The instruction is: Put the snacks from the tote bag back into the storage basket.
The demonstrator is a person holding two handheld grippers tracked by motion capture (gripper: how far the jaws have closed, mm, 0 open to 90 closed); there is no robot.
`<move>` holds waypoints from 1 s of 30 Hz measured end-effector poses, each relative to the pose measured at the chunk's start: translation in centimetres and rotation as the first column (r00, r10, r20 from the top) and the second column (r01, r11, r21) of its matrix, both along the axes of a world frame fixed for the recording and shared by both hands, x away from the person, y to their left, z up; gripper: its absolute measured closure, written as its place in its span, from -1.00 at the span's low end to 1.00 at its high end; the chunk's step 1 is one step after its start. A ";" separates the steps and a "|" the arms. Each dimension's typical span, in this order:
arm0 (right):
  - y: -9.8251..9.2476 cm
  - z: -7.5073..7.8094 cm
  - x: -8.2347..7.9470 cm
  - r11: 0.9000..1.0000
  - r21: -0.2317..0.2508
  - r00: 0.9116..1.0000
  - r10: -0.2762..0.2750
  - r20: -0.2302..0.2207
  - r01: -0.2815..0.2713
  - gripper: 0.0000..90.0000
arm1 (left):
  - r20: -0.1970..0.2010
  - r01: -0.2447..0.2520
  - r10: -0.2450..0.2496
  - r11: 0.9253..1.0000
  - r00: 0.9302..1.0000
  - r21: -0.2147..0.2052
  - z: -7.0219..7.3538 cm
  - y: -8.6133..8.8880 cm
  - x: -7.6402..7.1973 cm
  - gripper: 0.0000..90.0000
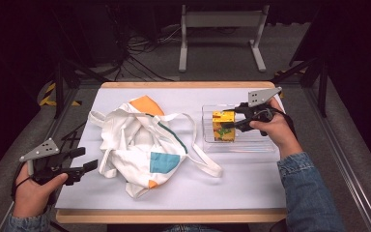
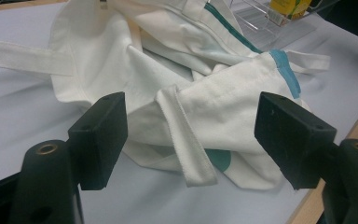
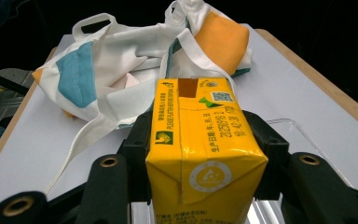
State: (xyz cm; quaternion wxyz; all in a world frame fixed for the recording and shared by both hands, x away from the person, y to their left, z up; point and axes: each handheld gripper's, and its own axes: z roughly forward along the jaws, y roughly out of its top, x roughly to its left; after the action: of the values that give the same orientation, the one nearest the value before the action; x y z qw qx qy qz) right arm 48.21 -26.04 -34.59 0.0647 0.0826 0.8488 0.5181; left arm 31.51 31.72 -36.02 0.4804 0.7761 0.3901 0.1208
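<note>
A yellow drink carton (image 1: pixel 223 126) stands in a clear plastic tray (image 1: pixel 258 143) at the right of the table. My right gripper (image 1: pixel 228 120) is shut on the yellow drink carton (image 3: pixel 200 149), one jaw pressed against each of its sides. A crumpled white tote bag (image 1: pixel 140 142) with orange, teal and blue patches lies in the middle of the white mat. My left gripper (image 1: pixel 88 159) stands open just left of the bag. The bag's folded edge and a strap (image 2: pixel 186 140) lie ahead of its jaws, with nothing between them.
The bag's long strap (image 1: pixel 200 154) loops across the mat toward the tray. The white mat (image 1: pixel 241 179) sits on a wooden tabletop (image 1: pixel 174 216) whose edge shows at the front. Beyond the table stand a white frame (image 1: pixel 220 29) and cables on the floor.
</note>
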 end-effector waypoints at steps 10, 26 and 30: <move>0.7 -0.8 0.1 0.999 -0.043 1.000 0.026 -0.007 -0.026 0.14 | -0.001 0.006 -0.006 1.000 1.000 -0.010 -0.1 -0.1 0.1 -0.41; 1.7 -1.8 0.4 0.993 -0.099 0.998 0.056 -0.025 -0.058 0.14 | -0.004 0.015 -0.015 1.000 1.000 -0.023 -0.2 0.1 0.4 -0.41; 1.8 -2.0 0.5 0.991 -0.120 0.998 0.054 -0.025 -0.056 0.14 | -0.012 0.014 -0.015 1.000 1.000 -0.025 -0.3 0.0 0.5 -0.41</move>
State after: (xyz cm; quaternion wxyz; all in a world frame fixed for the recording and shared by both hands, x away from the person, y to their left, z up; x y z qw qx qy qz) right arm 48.70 -24.22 -36.60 0.0460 0.0607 0.8811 0.4668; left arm 31.96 31.70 -36.30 0.4885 0.7736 0.3889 0.1077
